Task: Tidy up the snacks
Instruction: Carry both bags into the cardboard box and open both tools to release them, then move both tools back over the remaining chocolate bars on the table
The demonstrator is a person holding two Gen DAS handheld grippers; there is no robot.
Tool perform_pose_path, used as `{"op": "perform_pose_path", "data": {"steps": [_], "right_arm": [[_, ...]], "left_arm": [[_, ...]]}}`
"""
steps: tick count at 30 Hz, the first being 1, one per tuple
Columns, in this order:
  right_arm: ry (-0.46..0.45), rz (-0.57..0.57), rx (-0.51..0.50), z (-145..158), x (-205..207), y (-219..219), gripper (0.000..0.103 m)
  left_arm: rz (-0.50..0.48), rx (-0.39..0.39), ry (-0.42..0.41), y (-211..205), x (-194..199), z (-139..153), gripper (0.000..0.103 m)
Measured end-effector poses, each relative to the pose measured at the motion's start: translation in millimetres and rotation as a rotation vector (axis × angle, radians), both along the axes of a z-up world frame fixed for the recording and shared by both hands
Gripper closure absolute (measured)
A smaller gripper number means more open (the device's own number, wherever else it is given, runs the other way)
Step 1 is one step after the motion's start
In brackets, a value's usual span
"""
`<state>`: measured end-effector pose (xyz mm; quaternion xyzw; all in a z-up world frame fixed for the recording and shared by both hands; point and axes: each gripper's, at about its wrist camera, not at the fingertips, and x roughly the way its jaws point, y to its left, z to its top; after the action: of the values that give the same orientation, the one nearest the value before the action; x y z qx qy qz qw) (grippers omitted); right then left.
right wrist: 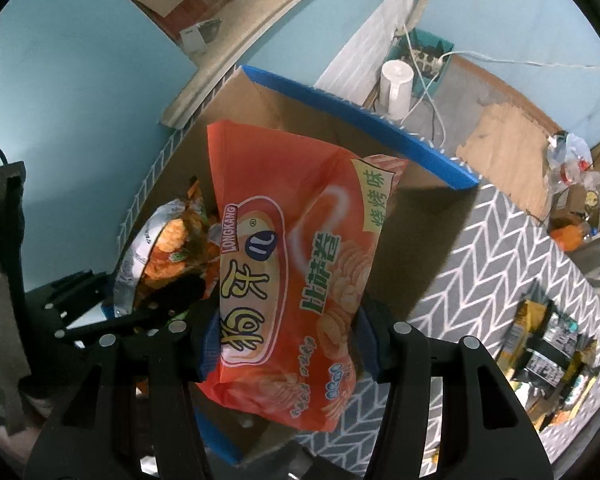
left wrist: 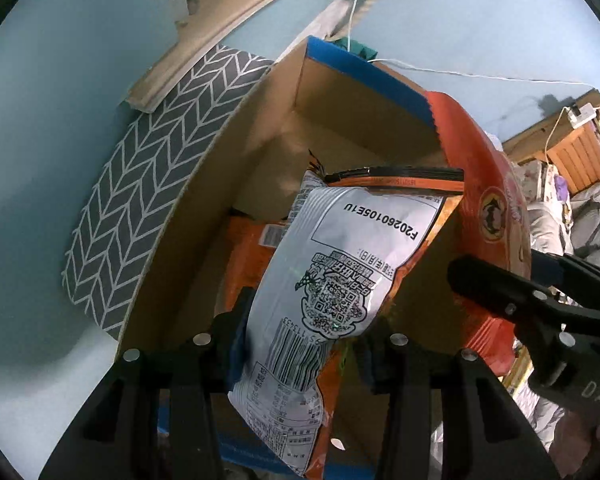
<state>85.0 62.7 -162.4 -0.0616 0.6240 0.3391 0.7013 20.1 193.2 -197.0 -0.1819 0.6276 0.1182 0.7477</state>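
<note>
Left wrist view: cardboard box [left wrist: 340, 128] w/ blue rim fills 12 o'clock, sitting on grey chevron mat [left wrist: 148, 184]. Both bags are over its mouth. Looks like the drop-in step of sorting snacks.

Right wrist view: red Longkang bag [right wrist: 300, 264] is biggest, pinched near its bottom end by right gripper [right wrist: 288, 344], top end toward 12 o'clock above the box. At 9 o'clock, orange-and-silver bag [left wrist: 340, 280], clamped at its lower half by left gripper [left wrist: 304, 344].

Another orange pack [left wrist: 248, 248] is already inside the box.

Next, my read: lower each bag past the rim, then spread jaws; one at a time, they're crowding.

More packs [right wrist: 548, 344] wait at 4 o'clock on the mat.
</note>
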Motion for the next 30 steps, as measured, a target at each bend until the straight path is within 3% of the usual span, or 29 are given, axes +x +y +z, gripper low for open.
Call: {"op": "perform_pose_path", "data": {"steps": [2, 6, 14, 16, 24, 27, 30], "right_arm": [[0.011, 0.005, 0.0, -2.4, 1.0, 4.0, 0.044], [-0.005, 0.007, -0.017, -1.2, 0.9, 5.9, 0.041], [-0.021, -0.021, -0.014, 8.6, 10.5, -14.7, 0.037], [-0.029, -0.025, -0.018, 11.0, 12.2, -23.1, 0.035], [-0.051, -0.029, -0.062, 16.2, 18.0, -75.6, 0.033], [-0.056, -0.035, -0.089, 13.1, 19.8, -100.2, 0.033], [-0.07, -0.054, -0.125, 10.0, 21.0, -128.3, 0.033]], "left_arm": [[0.007, 0.012, 0.011, 1.1, 0.9, -2.3, 0.055], [0.007, 0.028, 0.024, -0.2, 1.0, -1.5, 0.04], [0.024, -0.001, 0.041, -0.1, -3.1, -1.4, 0.04], [0.022, -0.001, 0.046, -3.1, -3.3, 1.6, 0.035], [0.004, 0.008, 0.021, -26.6, 1.6, 24.2, 0.033], [-0.009, 0.016, 0.019, -39.4, 5.4, 30.1, 0.025], [-0.024, 0.025, 0.016, -53.2, 8.8, 35.2, 0.024]]}}
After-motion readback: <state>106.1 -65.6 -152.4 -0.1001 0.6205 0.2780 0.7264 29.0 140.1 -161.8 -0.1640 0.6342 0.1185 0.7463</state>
